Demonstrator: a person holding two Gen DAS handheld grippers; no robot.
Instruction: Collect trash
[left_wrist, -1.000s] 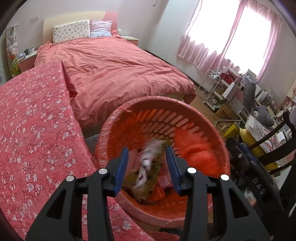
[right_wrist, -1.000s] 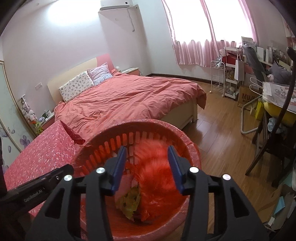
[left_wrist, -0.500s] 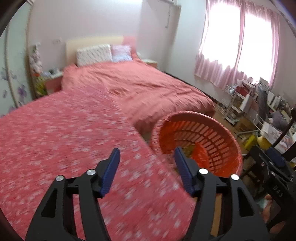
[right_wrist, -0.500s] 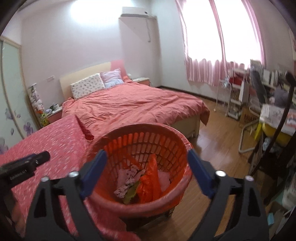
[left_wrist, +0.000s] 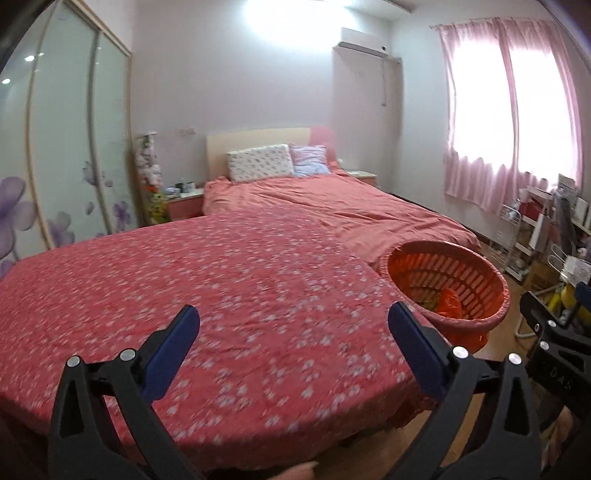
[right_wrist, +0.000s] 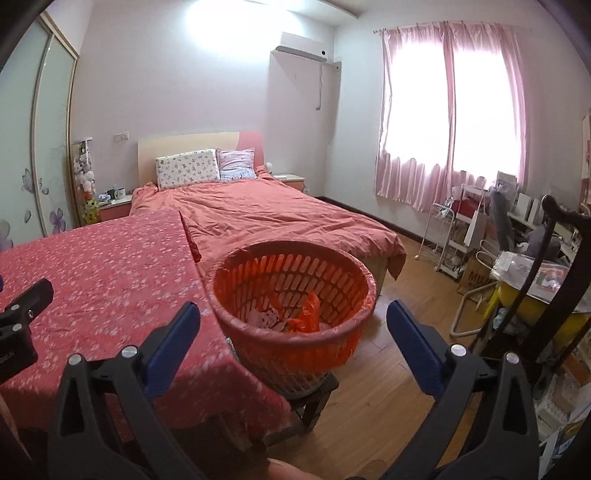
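The left gripper (left_wrist: 293, 325) is seen spread wide, its jaws opening, nothing between the blue fingers (left_wrist: 173, 347). The right gripper (right_wrist: 293, 325) is likewise wide apart and empty, with one blue pad (right_wrist: 410, 339) at four o'clock of the basket.

The round orange slatted plastic basket (right_wrist: 295, 295) is placed on a small dark wooden stool (right_wrist: 314, 398) just beside the edge of the surface, at twelve o'clock in the right wrist view and at three o'clock in the left. Trash is seen inside it: an orange crumpled plastic bag (right_wrist: 308, 314) and pale printed wrappers (right_wrist: 264, 317), lying low against the bottom. The task's thing is therefore in the basket, not in either grip.

The surface, covered by a red cloth with white flower print (left_wrist: 221, 295), is shown bare of litter as far as the blurred left view allows; small scraps cannot be ruled out.

What could go wrong is judged as follows. The basket is perched on a narrow stool, so a careless sweep of the right gripper could tip it and spill the collected pieces. The loose cloth could be snagged by an open finger and dragged. Scraps could be missed through blur.
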